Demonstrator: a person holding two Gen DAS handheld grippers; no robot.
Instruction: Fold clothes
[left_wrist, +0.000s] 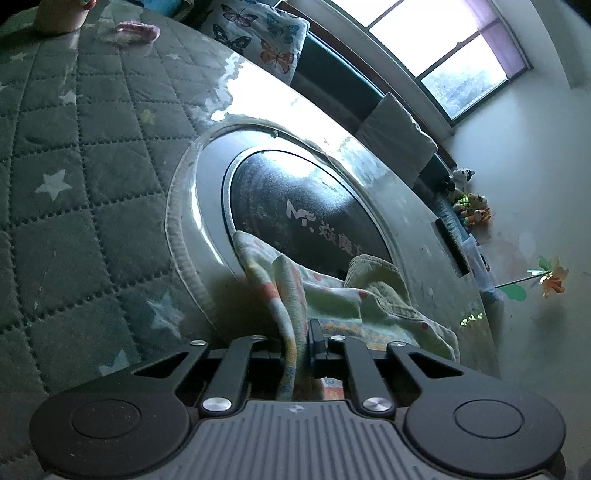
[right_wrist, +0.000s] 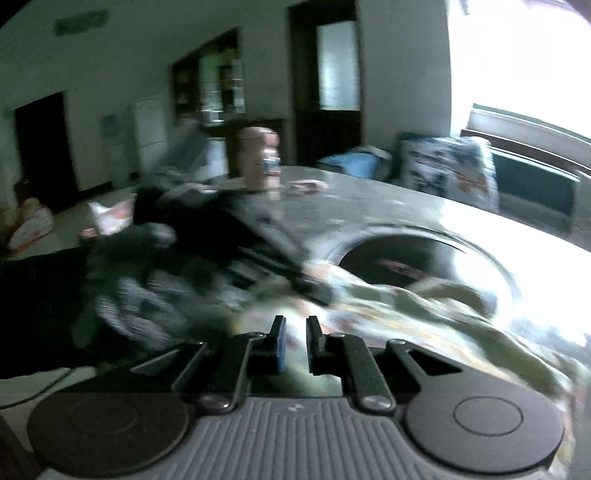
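Clamped nearly shut, the left gripper (left_wrist: 300, 345) pinches a soft patterned cloth (left_wrist: 295, 291) – crumpled over a dark round plate (left_wrist: 295, 206) set in the glossy table (left_wrist: 332, 122). Right wrist view, blurred: right gripper (right_wrist: 295, 341) jaws nearly closed – whether they hold cloth, I cannot tell.

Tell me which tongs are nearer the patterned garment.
Left. The left tongs are clamped on a fold of the patterned garment. The right tongs sit just short of it, nothing visibly between them, though that view is blurred.

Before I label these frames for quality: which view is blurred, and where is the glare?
Left wrist view: sharp, window glare on the glossy table, the garment clear. Right wrist view: motion-smeared throughout, window light blown out at right, the garment streaked.
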